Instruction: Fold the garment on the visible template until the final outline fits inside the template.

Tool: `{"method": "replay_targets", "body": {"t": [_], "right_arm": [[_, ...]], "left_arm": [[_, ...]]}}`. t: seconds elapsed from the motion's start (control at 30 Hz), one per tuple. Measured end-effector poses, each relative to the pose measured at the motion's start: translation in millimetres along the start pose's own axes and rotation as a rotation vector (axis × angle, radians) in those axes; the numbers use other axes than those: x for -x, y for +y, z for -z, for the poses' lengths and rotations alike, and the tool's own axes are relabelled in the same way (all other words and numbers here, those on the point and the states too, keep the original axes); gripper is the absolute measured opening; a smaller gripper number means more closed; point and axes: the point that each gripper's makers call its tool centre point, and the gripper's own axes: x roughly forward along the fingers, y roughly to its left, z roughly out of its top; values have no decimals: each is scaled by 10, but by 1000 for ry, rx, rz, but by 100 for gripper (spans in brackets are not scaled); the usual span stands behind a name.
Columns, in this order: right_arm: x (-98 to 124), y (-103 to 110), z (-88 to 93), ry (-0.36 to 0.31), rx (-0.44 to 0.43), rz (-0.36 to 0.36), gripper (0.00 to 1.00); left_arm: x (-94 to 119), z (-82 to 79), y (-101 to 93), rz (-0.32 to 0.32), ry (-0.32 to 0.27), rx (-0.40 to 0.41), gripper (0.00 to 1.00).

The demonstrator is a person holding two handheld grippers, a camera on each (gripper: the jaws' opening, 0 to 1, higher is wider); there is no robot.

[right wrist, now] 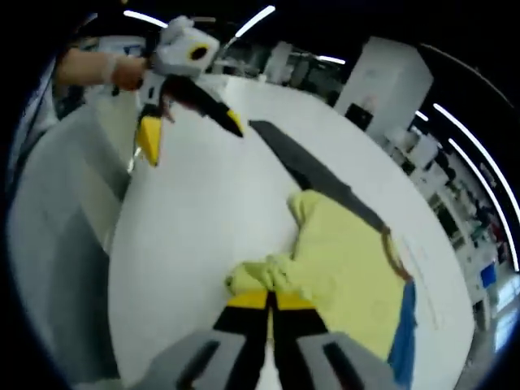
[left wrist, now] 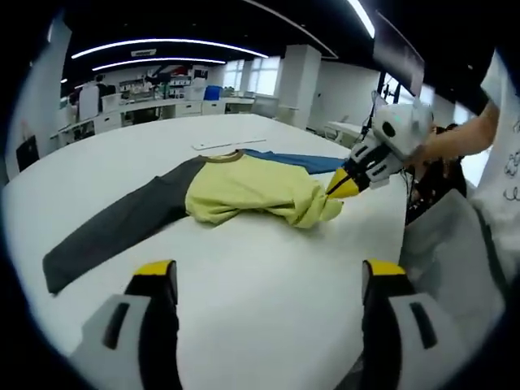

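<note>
Yellow cloth makes up the body of the shirt (left wrist: 252,191), which lies spread on the white counter (left wrist: 268,301) with a dark grey sleeve (left wrist: 114,227) stretched out toward one edge and a blue sleeve (left wrist: 301,161) pointing toward the far side. A brownish collar (left wrist: 221,157) sits at the top of the yellow part.

In the left gripper view, the left gripper (left wrist: 268,280) hovers above bare counter near the close edge, its two yellow-tipped fingers (left wrist: 156,272) spread wide apart with nothing between them. The right gripper (left wrist: 345,185) reaches in from the side, held by a person's hand (left wrist: 435,146), and its yellow tips are pressed together on a bunched corner of the shirt's hem.

In the right gripper view, the right gripper (right wrist: 270,299) has its fingers (right wrist: 246,299) clenched together on that crumpled yellow hem (right wrist: 260,276), lifted slightly from the counter. The shirt (right wrist: 349,268) runs away from it, the grey sleeve (right wrist: 317,175) lying long and flat. The left gripper (right wrist: 191,122) hangs over the counter near its edge, fingers parted, well apart from the shirt.
</note>
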Motion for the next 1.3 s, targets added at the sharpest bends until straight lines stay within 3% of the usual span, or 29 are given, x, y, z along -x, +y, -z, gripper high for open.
{"method": "replay_targets", "body": {"t": [0.2, 0.47, 0.63, 0.83, 1.1, 1.3], "right_arm": [[103, -470, -276, -52, -74, 48, 0], [7, -1009, -349, -67, -153, 103, 0], [-120, -1317, -273, -49, -238, 146, 0], [-325, -1680, -48, 6, -338, 198, 0], [-473, -1888, 294, 81, -389, 233, 0], [-588, -1914, 494, 133, -417, 242, 0]], "left_arm": [[-22, -3, -8, 7, -7, 4, 91], [-46, 15, -4, 11, -5, 10, 89], [-59, 33, 18, 7, 0, 21, 88], [-83, 58, 44, 2, 2, 37, 87], [-162, 101, 58, 8, 15, 52, 85], [-224, 111, 53, 16, 22, 58, 84]]}}
